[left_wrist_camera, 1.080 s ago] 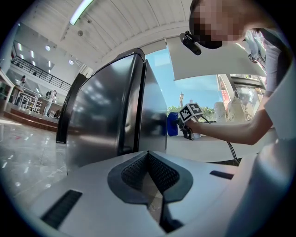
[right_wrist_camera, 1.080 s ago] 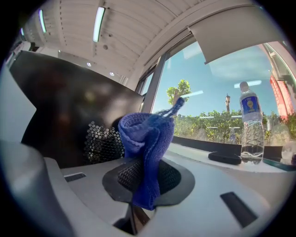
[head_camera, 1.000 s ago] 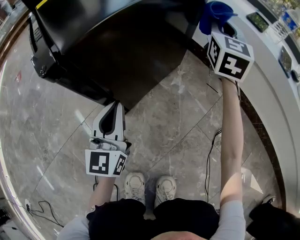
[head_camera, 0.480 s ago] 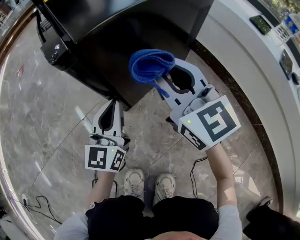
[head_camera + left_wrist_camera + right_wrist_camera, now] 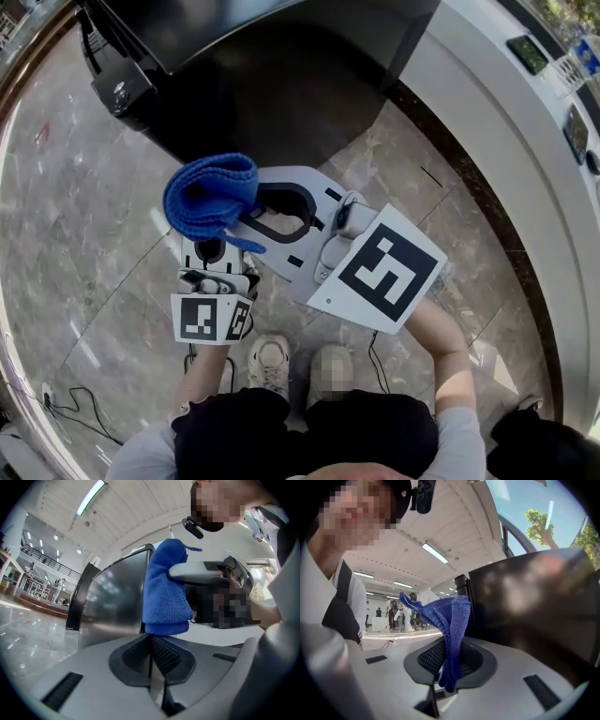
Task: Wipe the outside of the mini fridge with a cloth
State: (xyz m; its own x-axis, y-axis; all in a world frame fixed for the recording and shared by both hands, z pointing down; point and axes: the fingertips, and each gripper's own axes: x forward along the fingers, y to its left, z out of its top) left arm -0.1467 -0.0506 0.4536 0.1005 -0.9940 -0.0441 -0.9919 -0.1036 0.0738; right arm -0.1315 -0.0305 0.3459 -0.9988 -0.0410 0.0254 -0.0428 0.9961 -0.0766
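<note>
R gripper (image 5: 242,232) is clamped on the cloth (image 5: 211,195). In the right gripper view both pads pinch a fold of the blue fabric, w/ a short tail hanging below the tips and the rest bunched above them. L gripper (image 5: 151,651) has its jaws pressed together, pad to pad, nothing between them.

From the head view, R gripper lies across my front, angled to my left, marker cube toward my right side. The cloth sits as a rolled bundle right over the L gripper's tips, so they're covered from above. In the left gripper view the cloth hangs just beyond the L tips, centre frame, w/ R gripper's grey body coming in from the right behind it.

Mini fridge (image 5: 272,66) is straight ahead: black, glossy, standing on the marble floor (image 5: 94,234). The cloth is held up on my side of it, near its front lower edge in the head view. Can't tell from any view if fabric meets the fridge.

White curved counter (image 5: 506,122) runs along my right. My shoes (image 5: 270,361) are below the grippers, and a thin cable (image 5: 80,412) lies on the floor at my left.
</note>
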